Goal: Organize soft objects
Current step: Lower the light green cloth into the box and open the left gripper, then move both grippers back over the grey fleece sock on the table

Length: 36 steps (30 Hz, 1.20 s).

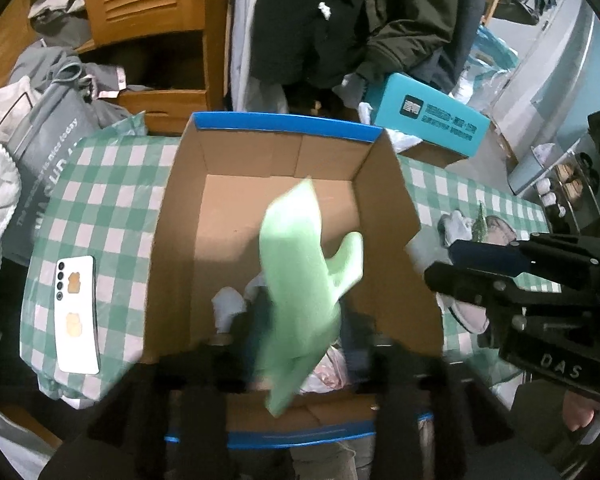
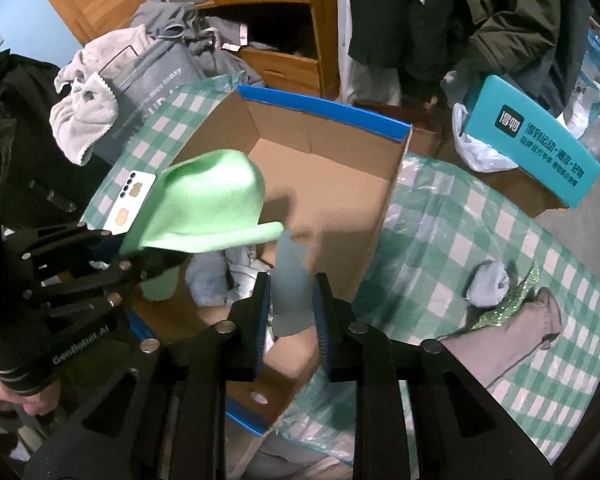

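An open cardboard box point(image 1: 384, 200) with blue rims stands on the green checked tablecloth point(image 1: 100, 200); it also shows in the right wrist view point(image 2: 340, 184). My left gripper point(image 1: 296, 332) is shut on a light green cloth point(image 1: 304, 276) and holds it over the box; the cloth shows in the right wrist view point(image 2: 212, 208). My right gripper point(image 2: 290, 300) is shut on a grey sock point(image 2: 290, 280), blurred, above the box's near corner. Grey and white soft items point(image 2: 216, 276) lie inside the box. A grey sock ball point(image 2: 490, 284) lies on the cloth at the right.
A white phone point(image 1: 78, 314) lies left of the box. A teal box point(image 2: 536, 148) stands at the back right. A green glittery item point(image 2: 512, 300) and a beige slipper point(image 2: 512, 340) lie at the right. Grey clothes point(image 2: 112, 92) and a wooden wardrobe point(image 1: 148, 0) are behind.
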### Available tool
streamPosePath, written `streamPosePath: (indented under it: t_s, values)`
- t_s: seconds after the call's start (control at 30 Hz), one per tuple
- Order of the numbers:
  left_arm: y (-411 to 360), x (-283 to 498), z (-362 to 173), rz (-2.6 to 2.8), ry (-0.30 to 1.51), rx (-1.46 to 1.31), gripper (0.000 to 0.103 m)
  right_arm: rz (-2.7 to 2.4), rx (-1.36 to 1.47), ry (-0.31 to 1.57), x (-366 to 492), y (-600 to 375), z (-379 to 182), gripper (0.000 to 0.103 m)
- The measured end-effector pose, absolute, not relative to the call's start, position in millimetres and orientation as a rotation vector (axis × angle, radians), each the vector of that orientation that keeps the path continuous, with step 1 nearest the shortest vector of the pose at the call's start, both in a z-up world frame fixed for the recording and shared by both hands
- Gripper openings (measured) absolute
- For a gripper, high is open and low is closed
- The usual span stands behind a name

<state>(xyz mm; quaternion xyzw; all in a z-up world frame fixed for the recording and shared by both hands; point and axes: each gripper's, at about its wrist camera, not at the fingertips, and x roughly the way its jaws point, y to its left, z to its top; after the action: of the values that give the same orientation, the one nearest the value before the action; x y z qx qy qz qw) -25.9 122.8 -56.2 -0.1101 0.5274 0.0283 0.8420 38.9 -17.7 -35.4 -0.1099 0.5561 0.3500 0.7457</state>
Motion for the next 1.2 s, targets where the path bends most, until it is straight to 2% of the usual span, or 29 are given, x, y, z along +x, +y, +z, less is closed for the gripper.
streamPosePath:
  t_s: [0.07, 0.13, 0.27, 0.4, 1.03, 1.2]
  values:
    - [124, -27, -55, 0.073, 1.103, -0.223, 0.048, 0.749, -0.237, 1.212, 40, -18, -36, 0.052]
    - [125, -27, -55, 0.073, 1.103, -0.223, 0.050, 0.714, -0.236, 1.197, 42, -19, -35, 0.062]
    - [127, -27, -53, 0.081, 1.101, -0.230, 0.050, 0.691, -0.218, 1.207, 46, -26, -36, 0.066]
    - [124, -27, -51, 0.081, 1.093, -0.223, 0.055, 0.665, -0.197, 1.216, 49, -36, -38, 0.066]
    - [81, -16, -62, -0.003, 1.165, -0.203, 0.057, 0.564, -0.167, 1.240, 53, -95, -46, 0.066]
    - [60, -12, -63, -0.034, 1.178, -0.182, 0.063, 0.534, -0.171, 1.247, 52, -115, -50, 0.067]
